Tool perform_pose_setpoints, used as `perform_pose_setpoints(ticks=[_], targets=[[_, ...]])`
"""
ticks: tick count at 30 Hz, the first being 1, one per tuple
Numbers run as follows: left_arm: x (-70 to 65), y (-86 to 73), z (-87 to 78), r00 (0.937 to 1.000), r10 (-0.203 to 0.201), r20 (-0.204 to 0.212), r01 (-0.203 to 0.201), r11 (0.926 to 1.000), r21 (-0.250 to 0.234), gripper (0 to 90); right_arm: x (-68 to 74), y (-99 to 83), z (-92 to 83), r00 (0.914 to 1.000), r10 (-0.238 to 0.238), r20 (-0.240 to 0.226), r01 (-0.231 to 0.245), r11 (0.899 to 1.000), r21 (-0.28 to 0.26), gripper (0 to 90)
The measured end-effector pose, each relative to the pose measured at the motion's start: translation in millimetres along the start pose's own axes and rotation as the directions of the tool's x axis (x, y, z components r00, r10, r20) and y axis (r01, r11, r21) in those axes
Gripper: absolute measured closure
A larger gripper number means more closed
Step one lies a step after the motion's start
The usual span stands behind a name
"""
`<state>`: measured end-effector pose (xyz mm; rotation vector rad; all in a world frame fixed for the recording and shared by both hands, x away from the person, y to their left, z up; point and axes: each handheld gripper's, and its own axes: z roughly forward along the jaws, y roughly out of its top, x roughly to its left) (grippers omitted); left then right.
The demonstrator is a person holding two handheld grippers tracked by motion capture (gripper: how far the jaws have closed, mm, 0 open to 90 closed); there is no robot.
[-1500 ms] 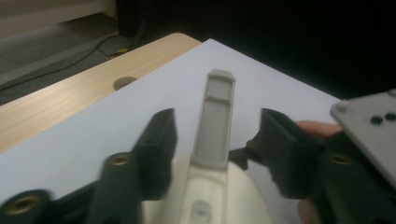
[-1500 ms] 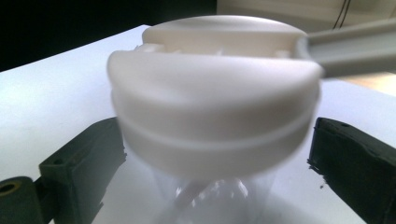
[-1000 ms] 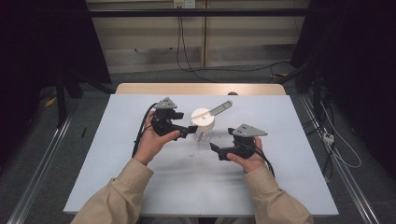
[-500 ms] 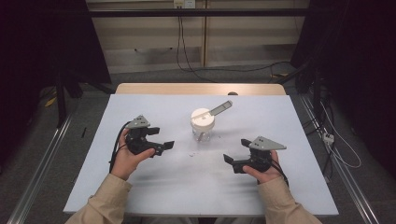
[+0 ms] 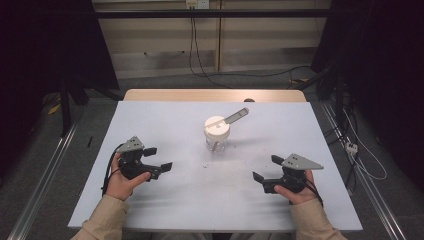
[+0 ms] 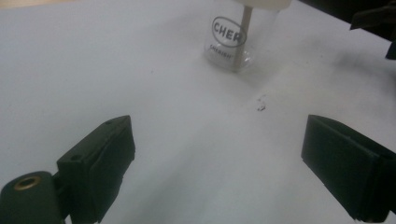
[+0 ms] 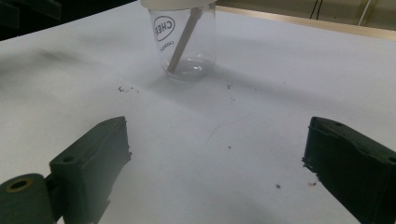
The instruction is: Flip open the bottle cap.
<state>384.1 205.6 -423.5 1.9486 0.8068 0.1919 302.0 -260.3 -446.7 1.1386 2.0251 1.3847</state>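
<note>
Table (image 5: 150,210): white top, with a wooden edge along the far side; a few dark specks (image 5: 206,164) lie on it in front of the jar.
Jar (image 5: 217,140): clear glass, upright, near the middle of the table and toward its far half; black print reading "CHER" shows on its wall in the left gripper view (image 6: 229,31).
Lid (image 5: 216,124): white, seated on the jar's mouth.
Stick (image 7: 183,41): pale wood, standing tilted inside the jar with its lower end at the bottom of the glass.
Flat grey piece (image 5: 235,116): it sticks out past the lid, slanting up toward the far right.
Left gripper (image 5: 158,159): held in the person's left hand (image 5: 121,181) at the near left of the table, well apart from the jar; it points toward the table's middle.
Left fingers (image 6: 100,163): spread wide, holding nothing, bare table between them.
Right gripper (image 5: 268,169): held in the person's right hand (image 5: 296,191) at the near right, well apart from the jar.
Right fingers (image 7: 93,161): spread wide, holding nothing, the jar ahead beyond them.
Sleeves (image 5: 107,222): tan, on both forearms at the near edge.
</note>
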Motion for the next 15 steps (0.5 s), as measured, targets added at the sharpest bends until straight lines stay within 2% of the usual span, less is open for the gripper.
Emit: perform_pose_setpoints(ticks=[9, 15], targets=[[3.3, -16.5, -14.5, 0.9998, -0.004, -0.021, 0.004, 1.0000, 0.000, 8.4, -8.0, -9.4, -13.7, 0.9996, -0.007, 0.027, 0.006, 1.000, 0.009, 6.2], [3.9, -17.0, -15.3, 0.9994, -0.004, -0.033, 0.003, 1.0000, -0.005, 6.9, -10.1, -10.7, -14.7, 0.9995, -0.001, 0.031, 0.001, 1.000, 0.014, 6.1]])
